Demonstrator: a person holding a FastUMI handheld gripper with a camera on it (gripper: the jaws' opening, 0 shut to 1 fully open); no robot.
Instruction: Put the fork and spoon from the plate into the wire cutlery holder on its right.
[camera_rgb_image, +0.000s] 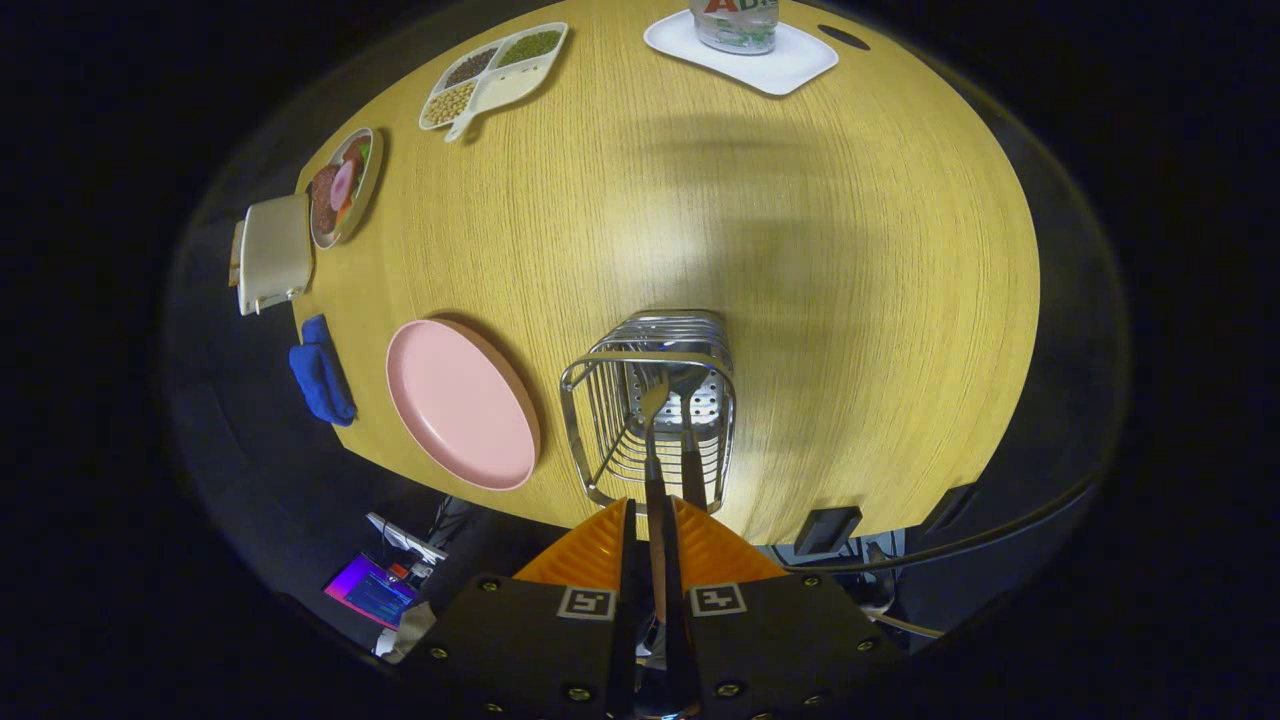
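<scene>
Fork held upright between the orange fingers of the tool, both fingers pressing its handle, tines pointing ahead into the wire cutlery holder. Largest is the wooden worktop, extending beyond the tool. Pink plate lies left of the holder, bare. The holder stands just ahead of the fingers; a second handle, probably the spoon, rests inside it.
</scene>
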